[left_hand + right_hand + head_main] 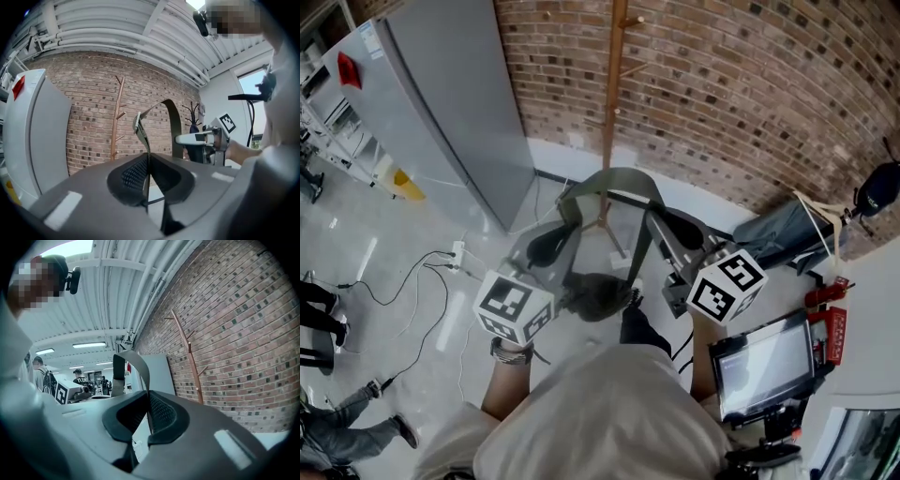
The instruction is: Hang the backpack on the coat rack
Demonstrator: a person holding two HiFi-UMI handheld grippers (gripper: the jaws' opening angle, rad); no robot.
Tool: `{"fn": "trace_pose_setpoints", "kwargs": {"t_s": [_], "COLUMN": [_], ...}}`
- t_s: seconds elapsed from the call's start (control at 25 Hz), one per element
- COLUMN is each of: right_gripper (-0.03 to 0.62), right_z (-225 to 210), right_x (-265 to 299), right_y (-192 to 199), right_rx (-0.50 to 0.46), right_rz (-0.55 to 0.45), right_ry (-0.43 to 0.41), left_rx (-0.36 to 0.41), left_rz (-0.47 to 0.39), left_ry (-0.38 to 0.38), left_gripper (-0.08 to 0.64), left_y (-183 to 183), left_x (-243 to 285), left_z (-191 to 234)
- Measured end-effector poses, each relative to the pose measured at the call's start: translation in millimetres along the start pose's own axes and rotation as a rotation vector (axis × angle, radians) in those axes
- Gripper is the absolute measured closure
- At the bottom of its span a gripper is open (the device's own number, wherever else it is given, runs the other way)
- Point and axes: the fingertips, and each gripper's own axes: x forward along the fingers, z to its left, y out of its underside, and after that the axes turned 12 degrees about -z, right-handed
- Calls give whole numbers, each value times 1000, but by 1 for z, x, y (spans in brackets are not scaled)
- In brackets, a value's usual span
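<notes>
A grey-green backpack (598,292) hangs between my two grippers by its top strap (619,178), which arches up in a loop. My left gripper (546,246) is shut on the strap's left end, and my right gripper (680,225) is shut on its right end. In the left gripper view the jaws (148,173) pinch the thin strap (140,129) edge-on. The right gripper view shows the jaws (149,416) clamped on the strap (136,363). The wooden coat rack (614,94) stands just beyond the loop, against the brick wall. It also shows as a coat rack (117,117) left of the strap and a coat rack (190,357) right of it.
A tall grey cabinet (450,103) stands left of the rack. Cables (422,281) trail over the floor at left. A dark bag (787,230) lies by the wall at right, and a screen (764,361) sits near my right side. People stand far off.
</notes>
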Motion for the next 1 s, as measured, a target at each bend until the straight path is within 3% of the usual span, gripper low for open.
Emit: {"fn": "trace_pose_setpoints", "kwargs": {"t_s": [0.4, 1.0], "right_gripper": [584, 584], "right_z": [-26, -108], "right_x": [29, 75], "right_y": [-8, -19], "right_rx": [7, 20], "right_rz": [-31, -48], "right_ry": [-74, -97], "left_rx": [13, -22], "left_rz": [-6, -5], "left_ry": [-23, -19], "left_gripper": [546, 546], "left_y": [-1, 13], "left_x": [31, 111], "left_z": [19, 51]}}
